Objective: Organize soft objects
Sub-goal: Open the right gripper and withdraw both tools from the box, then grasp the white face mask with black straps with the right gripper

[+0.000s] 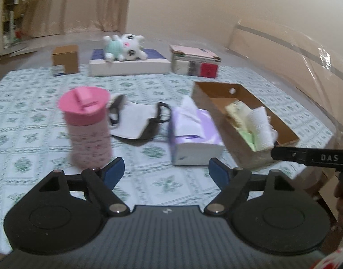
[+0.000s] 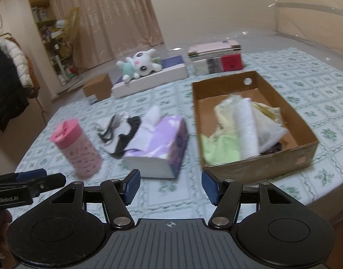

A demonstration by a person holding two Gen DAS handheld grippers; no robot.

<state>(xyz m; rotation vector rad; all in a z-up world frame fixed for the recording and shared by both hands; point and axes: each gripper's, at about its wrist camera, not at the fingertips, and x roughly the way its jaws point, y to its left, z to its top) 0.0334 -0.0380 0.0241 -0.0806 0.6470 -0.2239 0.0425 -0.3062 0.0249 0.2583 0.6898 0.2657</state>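
Observation:
A brown cardboard box (image 2: 310, 150) on the patterned table holds several folded cloths (image 2: 245, 125); it also shows in the left wrist view (image 1: 245, 154). A purple tissue box (image 2: 160, 150) (image 1: 193, 143) lies left of it. A white cloth with black straps (image 1: 135, 121) (image 2: 119, 132) lies behind. A white plush toy (image 1: 124, 47) (image 2: 137, 65) rests on a flat white box at the back. My left gripper (image 1: 165, 172) is open and empty over the near table. My right gripper (image 2: 170, 187) is open and empty before the tissue box.
A pink lidded cup (image 1: 88, 125) (image 2: 77, 148) stands at the left. A small brown carton (image 1: 66, 59), the flat white box (image 1: 128, 67) and a stack of boxes (image 1: 196, 61) line the back. The right gripper's side (image 1: 310, 157) enters at right.

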